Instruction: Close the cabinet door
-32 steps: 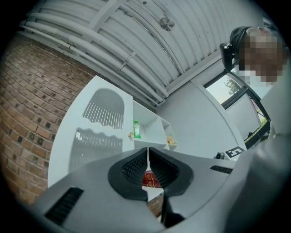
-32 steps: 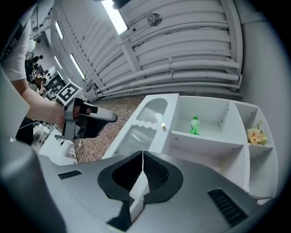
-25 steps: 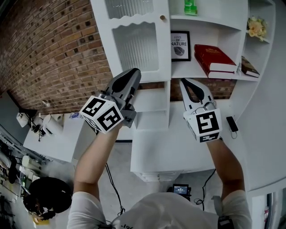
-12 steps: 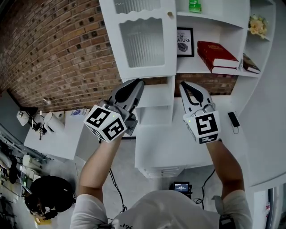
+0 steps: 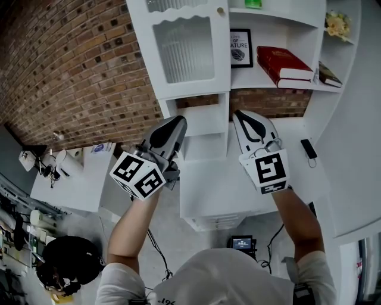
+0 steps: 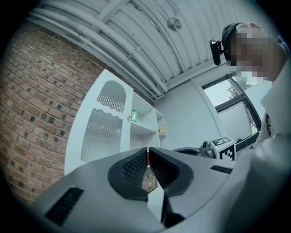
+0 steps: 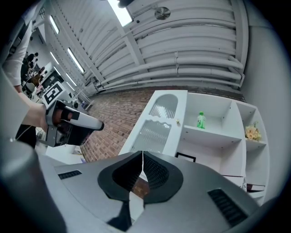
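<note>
**Two empty grippers held below a white cabinet door**

We look steeply down from the head camera at a white cabinet [image 5: 280,15] against a brick wall [image 5: 71,71]. The cabinet door [image 5: 189,49] is our landmark. It is white with a ribbed glass panel and a wavy top edge, and it covers the left bay of the cabinet. A small round knob [image 5: 221,11] sits near its upper right corner. The door appears to lie against the cabinet front, though we cannot tell whether it is fully flush.

Right of the door are open shelves. A green bottle [image 5: 253,3] stands just right of the knob, and a framed picture [image 5: 240,46] stands just right of the door's edge. A red book [image 5: 283,62] lies further right again.

The left gripper [image 5: 177,122] is below the door's lower edge and apart from it, pointing towards it. In its own view its fingers [image 6: 132,170] meet at the tips, with nothing between them.

The right gripper [image 5: 243,116] is below and to the right of the door, also clear of it. Its fingers [image 7: 159,173] are likewise pressed together at the tips and empty. Each gripper carries a marker cube at the wrist end, and a bare forearm shows behind it.

Below the door a white surface [image 5: 238,184] spreads out under both grippers.
</note>
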